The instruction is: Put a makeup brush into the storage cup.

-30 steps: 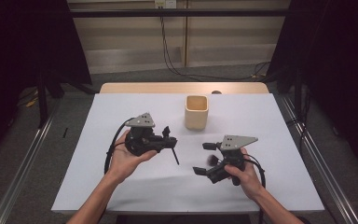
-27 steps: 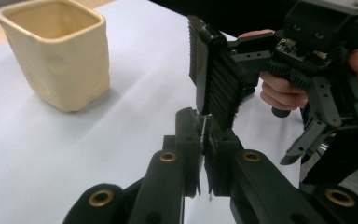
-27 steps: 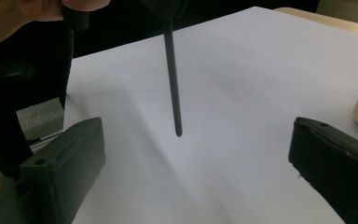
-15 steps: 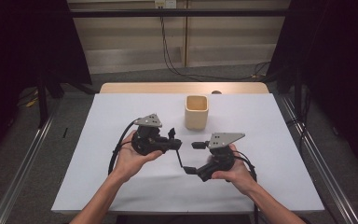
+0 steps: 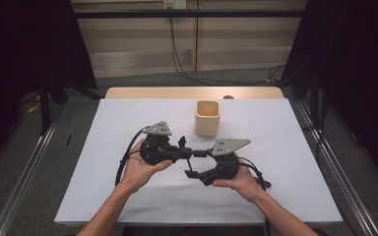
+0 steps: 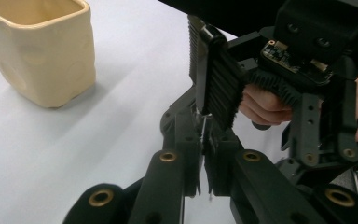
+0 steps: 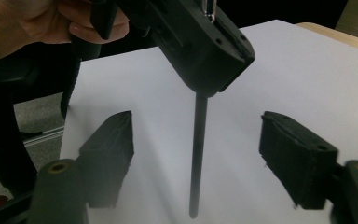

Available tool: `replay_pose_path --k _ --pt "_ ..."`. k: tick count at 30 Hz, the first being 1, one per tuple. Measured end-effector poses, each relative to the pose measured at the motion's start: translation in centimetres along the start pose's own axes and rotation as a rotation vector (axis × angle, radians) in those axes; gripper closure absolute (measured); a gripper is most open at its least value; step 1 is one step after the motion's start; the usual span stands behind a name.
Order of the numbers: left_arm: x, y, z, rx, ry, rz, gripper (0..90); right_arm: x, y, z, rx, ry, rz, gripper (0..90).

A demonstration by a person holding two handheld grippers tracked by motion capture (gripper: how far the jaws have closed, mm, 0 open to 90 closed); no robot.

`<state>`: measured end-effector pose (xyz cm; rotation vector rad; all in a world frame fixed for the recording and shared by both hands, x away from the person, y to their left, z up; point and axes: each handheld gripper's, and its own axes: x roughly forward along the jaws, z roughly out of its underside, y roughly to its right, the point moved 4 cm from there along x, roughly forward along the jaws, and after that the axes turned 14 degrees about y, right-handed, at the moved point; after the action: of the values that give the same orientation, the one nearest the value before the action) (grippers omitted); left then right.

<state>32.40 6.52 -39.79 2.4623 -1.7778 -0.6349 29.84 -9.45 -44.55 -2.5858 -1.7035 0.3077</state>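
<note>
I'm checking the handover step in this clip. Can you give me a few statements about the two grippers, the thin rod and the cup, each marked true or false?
1. The left gripper is shut on the thin black rod. True.
2. The right gripper has its pads pressed on the rod. False: its jaws have just been closing, but both stand apart from the rod between them.
3. The rod is inside the beige cup. False: it hangs from the left gripper, away from the cup.
4. The cup stands upright on the white table. True.
5. The cup lies tipped over. False: it stands upright, opening up.
</note>
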Motion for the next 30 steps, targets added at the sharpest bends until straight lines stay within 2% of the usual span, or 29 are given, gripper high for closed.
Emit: replay_pose_path --k 8,10,22,30 --pt "-0.10 0.16 0.02 0.002 -0.002 0.009 85.4 0.05 0.13 0.13 0.042 0.004 -0.023 62.2" --pt "-0.14 0.16 0.03 0.001 -0.001 0.008 85.4 0.01 0.17 0.17 0.046 -0.001 -0.013 66.9" --pt "0.21 0.32 0.19 0.001 -0.008 0.011 85.4 -0.12 0.14 0.10 0.064 0.017 -0.012 81.8" --pt "0.31 0.21 0.26 -0.002 -0.002 0.007 85.3 -0.15 0.13 0.16 0.059 0.016 -0.012 86.1"
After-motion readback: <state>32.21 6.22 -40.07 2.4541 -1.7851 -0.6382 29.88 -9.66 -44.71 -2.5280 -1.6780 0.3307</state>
